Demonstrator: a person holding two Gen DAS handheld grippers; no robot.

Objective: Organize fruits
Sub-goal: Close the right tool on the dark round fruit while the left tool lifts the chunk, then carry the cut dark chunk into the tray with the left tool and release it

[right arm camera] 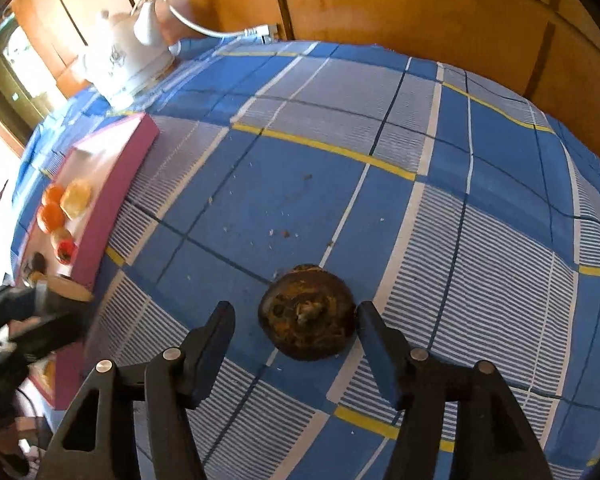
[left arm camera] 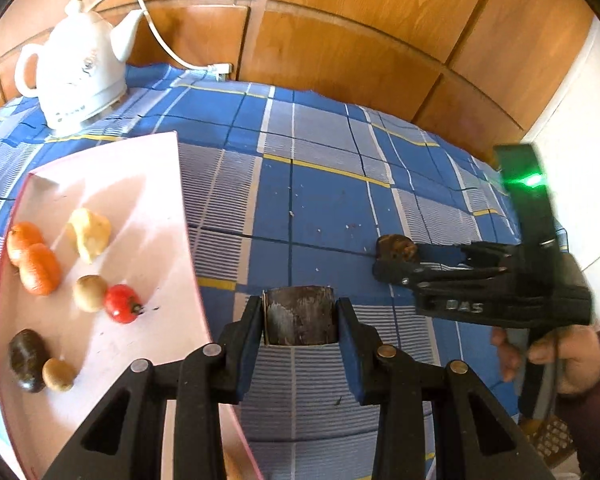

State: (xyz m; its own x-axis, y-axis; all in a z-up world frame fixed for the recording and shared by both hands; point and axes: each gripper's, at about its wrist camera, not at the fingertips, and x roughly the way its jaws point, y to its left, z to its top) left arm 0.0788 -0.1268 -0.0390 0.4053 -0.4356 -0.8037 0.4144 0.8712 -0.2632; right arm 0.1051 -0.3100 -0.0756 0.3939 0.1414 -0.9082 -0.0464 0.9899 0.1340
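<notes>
Fruit (left arm camera: pixel 300 316), dark: clamped in my left hand-held gripper (left arm camera: pixel 300 320), bound for tray (left arm camera: pixel 160 168); right hand-held gripper (right arm camera: pixel 296 320) open, straddling another fruit (right arm camera: pixel 307 323).

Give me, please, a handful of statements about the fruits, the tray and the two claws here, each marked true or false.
1. The left claw is shut on a dark brown fruit. True.
2. The right claw has closed on its fruit. False: it is open around the round dark fruit, which lies on the checked tablecloth.
3. The pink tray holds two orange fruits. True.
4. The white kettle stands on the tray. False: it stands on the cloth behind it.
</notes>
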